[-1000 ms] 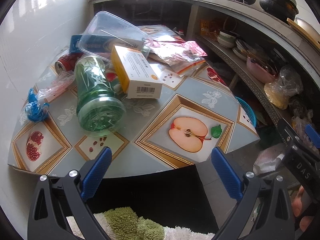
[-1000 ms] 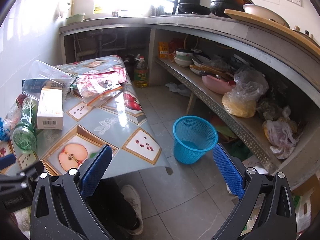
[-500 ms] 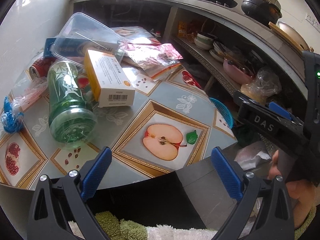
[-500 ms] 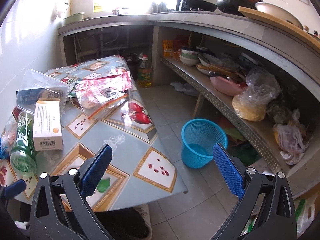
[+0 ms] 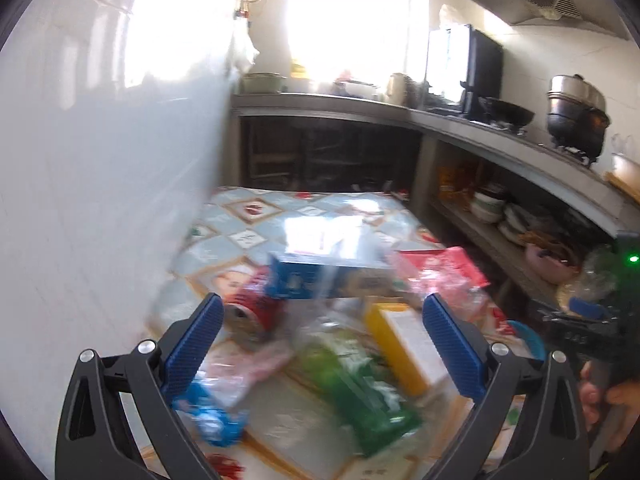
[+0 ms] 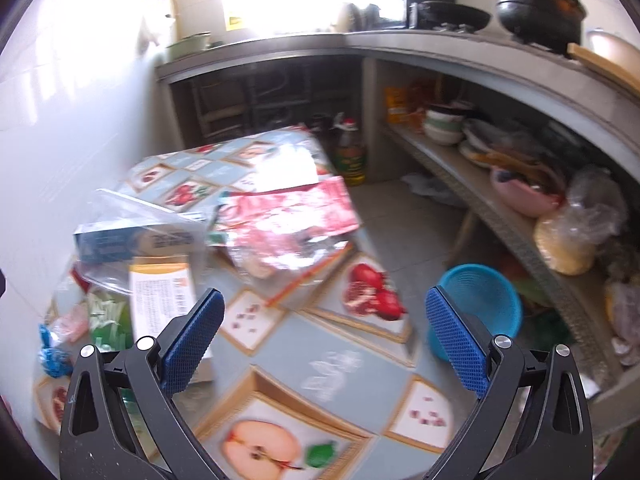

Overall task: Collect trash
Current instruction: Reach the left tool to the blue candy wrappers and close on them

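Observation:
Trash lies piled on a fruit-patterned table: a green bottle on its side, a yellow and white box, a red can, a blue box under a clear tub, red and clear bags and a blue wrapper. My left gripper is open, low over the near end of the pile, with nothing between its fingers. My right gripper is open above the table's bare right part. A blue basket stands on the floor right of the table.
A white wall runs along the table's left side. A concrete counter with pots wraps the back and right, with a shelf of bowls and bags beneath. An oil bottle stands on the floor behind the table.
Both views have swung up and forward toward the table and are blurred. The left gripper has come in close over the bottle and box. The right gripper has moved over the table edge.

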`<state>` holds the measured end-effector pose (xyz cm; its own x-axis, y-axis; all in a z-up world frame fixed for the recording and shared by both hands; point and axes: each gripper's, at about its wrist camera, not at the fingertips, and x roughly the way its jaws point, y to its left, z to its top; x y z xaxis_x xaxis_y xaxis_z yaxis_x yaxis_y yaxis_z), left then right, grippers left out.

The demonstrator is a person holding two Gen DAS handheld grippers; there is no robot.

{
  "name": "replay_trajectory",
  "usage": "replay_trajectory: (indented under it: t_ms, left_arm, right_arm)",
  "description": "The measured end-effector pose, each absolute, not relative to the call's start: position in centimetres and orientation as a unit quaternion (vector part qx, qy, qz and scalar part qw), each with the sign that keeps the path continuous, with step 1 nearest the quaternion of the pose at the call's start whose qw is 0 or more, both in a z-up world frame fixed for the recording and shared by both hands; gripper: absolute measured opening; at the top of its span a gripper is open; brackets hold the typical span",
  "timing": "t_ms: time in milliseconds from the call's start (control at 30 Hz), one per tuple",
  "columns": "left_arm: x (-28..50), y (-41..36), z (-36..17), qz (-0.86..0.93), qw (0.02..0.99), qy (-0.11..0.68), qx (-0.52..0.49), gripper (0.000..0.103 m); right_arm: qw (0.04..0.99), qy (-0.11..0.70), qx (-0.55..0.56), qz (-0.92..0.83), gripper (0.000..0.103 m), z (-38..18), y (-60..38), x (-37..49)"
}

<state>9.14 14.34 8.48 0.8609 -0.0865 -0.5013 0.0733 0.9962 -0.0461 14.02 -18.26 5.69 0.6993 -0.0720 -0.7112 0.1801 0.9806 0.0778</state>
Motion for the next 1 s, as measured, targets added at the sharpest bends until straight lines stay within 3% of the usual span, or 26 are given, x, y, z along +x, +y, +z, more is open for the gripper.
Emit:
replay_trajectory:
  t_ms: [233,400,633,733,1000]
  left_arm:
    - [8.7,21.3,5.0,0.028,0.938,0.343,-0.047,0.097]
    - [9.8,19.1,1.9,0.008,0.913,0.407,0.007,0.098]
    - [11.9,18.7,-0.4,-0.013,0.904,0.427,0.021,0.097]
    - [12.0,18.9,-1.1,-0.002,0.902,0.429,0.043,0.088]
    - [12.0,18.2,-3.1,0.014,0.889,0.450,0.083,0.047]
  right_arm:
    - [0.904,0.424,0.051,-0.018,0.096,3.8,-14.9,15.2]
    - [0.895,0.446,0.019,0.012,0.096,2.9,-12.9,15.3]
    - [0.889,0.457,0.022,0.012,0.096,3.0,-12.3,15.4]
    - [0.888,0.459,0.027,0.010,0.096,2.8,-12.6,15.9]
    - [0.912,0.392,0.055,0.104,0.095,6.8,-11.3,17.0]
